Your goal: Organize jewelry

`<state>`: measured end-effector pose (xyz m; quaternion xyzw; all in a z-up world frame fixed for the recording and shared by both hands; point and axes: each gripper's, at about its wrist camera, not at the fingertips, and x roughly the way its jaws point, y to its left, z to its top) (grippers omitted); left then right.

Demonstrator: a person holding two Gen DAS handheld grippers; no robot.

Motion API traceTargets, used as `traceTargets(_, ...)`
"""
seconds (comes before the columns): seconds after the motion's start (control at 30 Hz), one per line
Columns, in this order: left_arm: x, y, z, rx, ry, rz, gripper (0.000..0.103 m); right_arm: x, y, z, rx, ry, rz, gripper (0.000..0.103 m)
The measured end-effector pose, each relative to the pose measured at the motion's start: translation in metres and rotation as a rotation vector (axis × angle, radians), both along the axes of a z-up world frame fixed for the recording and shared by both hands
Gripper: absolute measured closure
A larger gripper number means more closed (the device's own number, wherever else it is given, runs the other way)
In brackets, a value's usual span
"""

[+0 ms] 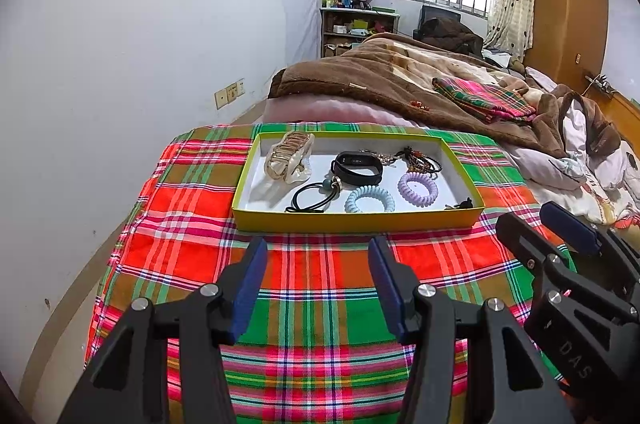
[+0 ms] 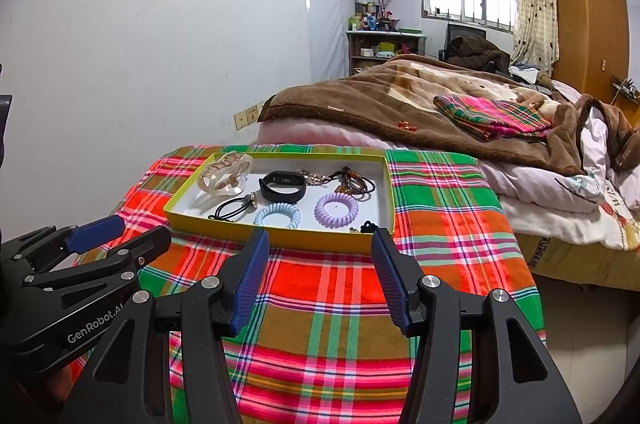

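Your plaid cloth (image 1: 320,288) is woven fabric, matt, with a fine thread grain. On it the tray (image 1: 356,220) looks like cardboard – matt yellow-green walls, smooth white paper floor. Inside, at its 10 o'clock, the hair claw (image 1: 289,159) is glossy translucent plastic; at the centre the black wristband (image 1: 357,167) looks like smooth matt rubber. The blue coil tie (image 1: 369,199) and purple coil tie (image 1: 418,188) are shiny ribbed plastic. Your left gripper (image 1: 318,248) has matt black plastic arms, ribbed blue pads and bright metal pins – the brown blanket (image 1: 360,79) beyond is fuzzy plush
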<state>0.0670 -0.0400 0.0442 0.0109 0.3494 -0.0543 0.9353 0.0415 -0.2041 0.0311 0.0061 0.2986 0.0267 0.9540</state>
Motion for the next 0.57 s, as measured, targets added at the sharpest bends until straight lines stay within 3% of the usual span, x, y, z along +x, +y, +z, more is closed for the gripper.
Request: traceTargets(0.57,-0.0015,0.0003,0.0005,-0.003,0.000,0.004,0.048,0.0002,-0.0004,-0.0002,0.002,-0.002,-0.001,0.049)
